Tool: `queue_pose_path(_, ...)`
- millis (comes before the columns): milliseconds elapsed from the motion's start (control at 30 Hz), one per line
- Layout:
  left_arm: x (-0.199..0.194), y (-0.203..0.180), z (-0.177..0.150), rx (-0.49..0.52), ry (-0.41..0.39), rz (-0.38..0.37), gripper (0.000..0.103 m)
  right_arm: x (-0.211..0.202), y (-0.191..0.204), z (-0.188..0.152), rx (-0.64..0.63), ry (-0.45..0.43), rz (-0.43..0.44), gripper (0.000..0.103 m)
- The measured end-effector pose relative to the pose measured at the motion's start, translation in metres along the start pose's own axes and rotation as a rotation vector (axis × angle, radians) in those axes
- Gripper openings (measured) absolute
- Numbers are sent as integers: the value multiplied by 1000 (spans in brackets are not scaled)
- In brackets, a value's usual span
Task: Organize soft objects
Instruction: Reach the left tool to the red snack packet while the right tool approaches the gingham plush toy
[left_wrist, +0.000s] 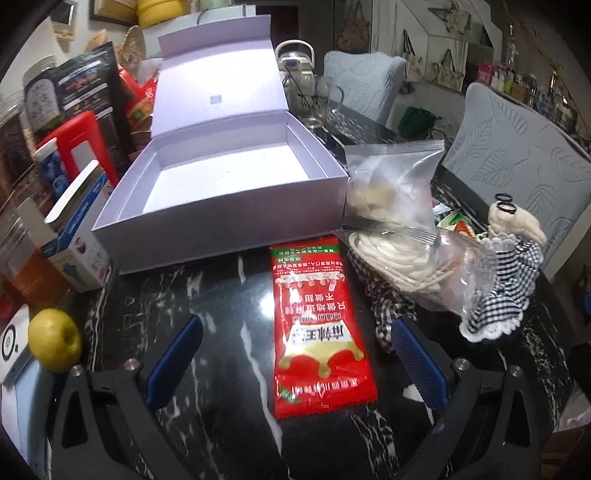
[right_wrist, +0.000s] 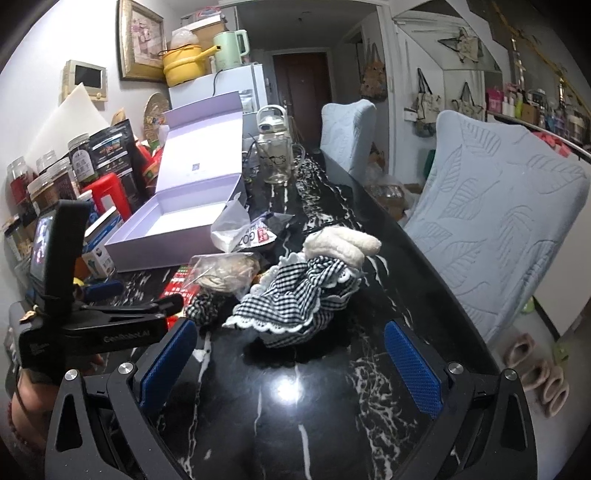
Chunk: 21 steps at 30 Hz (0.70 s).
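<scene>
An open lavender box (left_wrist: 229, 184) with its lid up stands on the black marble table; it also shows in the right wrist view (right_wrist: 177, 229). A red sauce packet (left_wrist: 317, 325) lies flat before it, between my left gripper's open fingers (left_wrist: 291, 365). Right of it lie clear plastic bags (left_wrist: 391, 192) with pale contents, a coil of cream cord (left_wrist: 384, 254) and a plush doll in a gingham dress (left_wrist: 506, 280). In the right wrist view the doll (right_wrist: 306, 291) lies just ahead of my open, empty right gripper (right_wrist: 291, 365).
Jars, black pouches and a red container (left_wrist: 85, 147) crowd the left edge, with a blue-white carton (left_wrist: 77, 236) and a yellow-green apple (left_wrist: 55, 339). A glass mug and bottle (right_wrist: 277, 155) stand behind the box. Two blue-covered chairs (right_wrist: 498, 221) line the right side.
</scene>
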<state>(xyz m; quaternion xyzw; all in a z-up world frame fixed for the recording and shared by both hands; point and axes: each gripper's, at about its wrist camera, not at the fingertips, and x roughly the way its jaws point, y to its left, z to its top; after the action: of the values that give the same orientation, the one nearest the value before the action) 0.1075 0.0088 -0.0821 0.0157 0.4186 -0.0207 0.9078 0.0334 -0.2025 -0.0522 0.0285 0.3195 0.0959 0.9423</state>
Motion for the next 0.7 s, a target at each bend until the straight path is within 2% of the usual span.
queue_pose_path(233, 21, 1, 7, 22, 51, 16, 101, 9, -14, 10, 27, 27, 4, 103)
queue_pose_path(433, 39, 7, 9, 6, 126, -50, 93, 22, -27, 15, 53, 72, -11, 103)
queue_pose_path(533, 39, 6, 10, 24, 105, -54, 91, 28, -29, 18, 52, 84, -8, 103)
queue_pose_path(567, 39, 5, 12, 28, 95, -59, 87, 30, -29, 18, 52, 89, -9, 103)
queue_pose_path(633, 37, 4, 13, 39, 74, -69, 63, 34, -29, 20, 55, 99, -6, 103)
queue_pose_path(667, 35, 3, 14, 49, 66, -78, 56, 36, -29, 21, 58, 102, -5, 103)
queue_pose_path(700, 35, 2, 15, 60, 63, -84, 54, 38, -30, 22, 62, 105, -2, 103)
